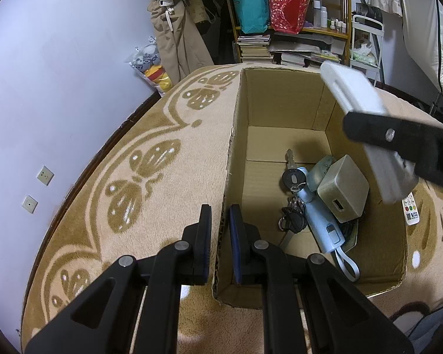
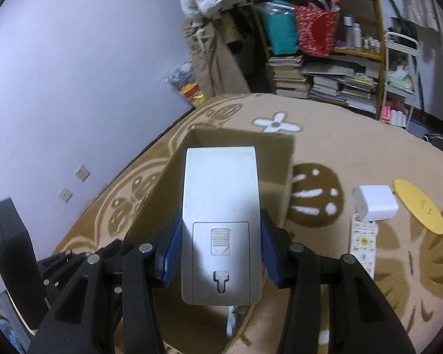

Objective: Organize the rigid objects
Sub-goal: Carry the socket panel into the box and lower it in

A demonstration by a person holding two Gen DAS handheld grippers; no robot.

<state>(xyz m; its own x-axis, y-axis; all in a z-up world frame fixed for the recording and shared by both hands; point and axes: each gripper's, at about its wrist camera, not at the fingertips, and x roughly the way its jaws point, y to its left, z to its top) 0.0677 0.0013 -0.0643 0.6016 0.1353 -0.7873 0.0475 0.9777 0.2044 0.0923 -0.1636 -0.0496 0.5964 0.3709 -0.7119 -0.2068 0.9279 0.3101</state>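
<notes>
An open cardboard box (image 1: 280,103) sits on a beige patterned blanket. Inside lie a bunch of keys (image 1: 292,188), a light blue device (image 1: 319,221) and a beige square charger (image 1: 342,188). My left gripper (image 1: 220,221) is shut on the box's left wall, one finger inside and one outside. My right gripper (image 2: 220,246) is shut on a long grey-white remote-like device (image 2: 220,206) and holds it above the box (image 2: 280,159). The device also shows in the left wrist view (image 1: 366,124), over the box's right side.
On the blanket right of the box lie a white remote control (image 2: 363,242), a white charger cube (image 2: 375,203) and a yellow round disc (image 2: 419,206). A wooden shelf (image 1: 292,29) with bags and books stands behind. A lilac wall (image 1: 59,73) runs on the left.
</notes>
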